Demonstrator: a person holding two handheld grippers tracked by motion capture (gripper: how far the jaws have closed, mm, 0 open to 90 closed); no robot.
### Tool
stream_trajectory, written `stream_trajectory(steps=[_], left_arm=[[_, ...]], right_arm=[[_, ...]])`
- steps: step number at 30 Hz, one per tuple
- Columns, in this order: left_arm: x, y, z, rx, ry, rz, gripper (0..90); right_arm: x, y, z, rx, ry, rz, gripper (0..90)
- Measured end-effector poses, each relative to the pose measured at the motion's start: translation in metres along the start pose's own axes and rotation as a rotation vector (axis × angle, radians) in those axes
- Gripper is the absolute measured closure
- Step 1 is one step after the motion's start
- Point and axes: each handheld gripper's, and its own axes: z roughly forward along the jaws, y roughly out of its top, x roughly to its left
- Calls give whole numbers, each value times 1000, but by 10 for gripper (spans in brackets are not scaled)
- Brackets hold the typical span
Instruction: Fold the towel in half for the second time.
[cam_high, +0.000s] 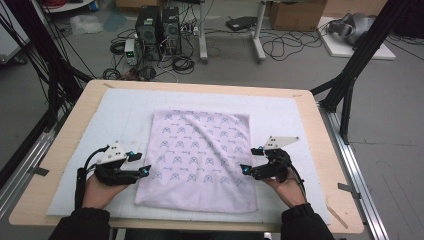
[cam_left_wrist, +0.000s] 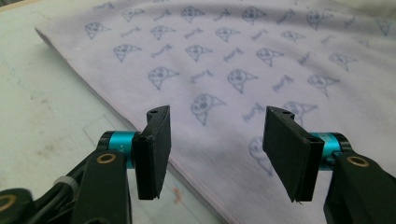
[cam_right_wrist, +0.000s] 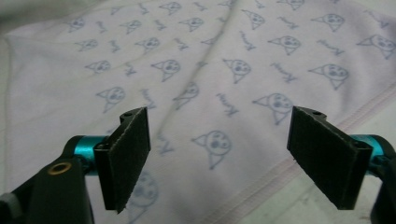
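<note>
- The pale lilac cloth with small blue cat-face prints (cam_high: 197, 157) lay flat on the white mat (cam_high: 120, 112) in the middle of the light wooden worktop (cam_high: 320, 130), roughly rectangular, with a soft crease running from its far middle toward the near right.
- You held the left hand-held gripper (cam_high: 145, 170) at the cloth's left edge, near the near-left corner. In the left gripper view (cam_left_wrist: 215, 140) its jaws stood about half apart, with the hem passing below and between them and neither pad pressing on the fabric: it held nothing.
- You held the right hand-held gripper (cam_high: 244, 169) at the cloth's right edge, level with the left one. In the right gripper view (cam_right_wrist: 219, 154) its jaws stood wide, with the stitched hem below them and nothing clamped.
- Judged from this, you were at the approach step of a fold or a smoothing pass: both tools were lined up on opposite side edges, and no grasp had been made yet.
- The next move, as I read it, called for you to lower each tool until one pad slid under the hem and the other sat on top, then to close both at the same time.
- You needed to catch only the cloth and not the mat beneath it, and to keep both grips level so the fabric would lift without skewing.
</note>
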Motion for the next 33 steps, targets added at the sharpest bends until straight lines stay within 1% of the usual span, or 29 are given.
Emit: stream_trajectory(steps=[3,4,5,6,7,8,9,10,11,13,14,15,16,17,18,19,20,21,22,23,24,25,26,27,29,30,32,33], left_arm=[[14,13,8,12,4,-7,427],[18,18,11,8,21,-8,432],[22,23,14,2,29,-12,432],[27,30,18,3,29,-15,434],[31,35,21,-5,33,-17,439],[35,42,24,-8,28,-25,446],[40,48,27,-9,25,-27,464],[45,54,29,-14,36,-30,480],[51,60,32,-20,43,-41,485],[61,70,38,-3,59,-44,497],[65,74,42,8,68,-41,504],[70,76,45,10,74,-47,505],[73,77,48,7,82,-61,510],[76,75,51,3,96,-62,521],[80,73,55,13,105,-72,536],[84,70,59,29,103,-98,543],[88,66,64,51,95,-127,543],[91,63,68,83,98,-133,543],[91,60,73,105,109,-128,543],[91,59,76,126,116,-108,544],[92,57,79,132,125,-108,546],[92,56,82,135,136,-109,545],[94,55,85,137,138,-113,544],[95,53,88,137,140,-125,545],[96,50,92,161,156,-127,545],[97,48,95,173,156,-137,542],[98,44,99,201,153,-150,539],[98,42,101,213,151,-156,537]], right_arm=[[-14,8,2,8,-8,11,197],[-20,11,3,10,-4,16,180],[-26,14,3,6,-2,26,157],[-32,18,3,-1,-13,27,160],[-37,24,3,9,-22,32,162],[-42,29,3,4,-36,23,168],[-48,34,3,4,-41,26,191],[-53,40,3,5,-45,27,203],[-59,46,4,13,-55,27,204],[-70,59,4,29,-78,17,240],[-76,66,5,30,-88,16,244],[-81,70,6,25,-105,21,246],[-86,74,8,30,-114,34,262],[-91,76,11,29,-123,33,285],[-94,75,16,29,-144,31,295],[-97,74,21,36,-158,29,307],[-100,72,26,44,-173,39,314],[-104,70,31,56,-183,51,320],[-106,68,35,76,-182,64,323],[-108,65,40,94,-190,58,324],[-109,63,44,113,-201,53,327],[-111,61,47,117,-205,58,335],[-113,60,50,118,-196,75,343],[-115,58,53,122,-198,78,345],[-116,56,58,150,-230,65,345],[-117,55,59,155,-240,67,345],[-120,52,62,141,-224,94,356],[-121,50,63,137,-230,106,356]])
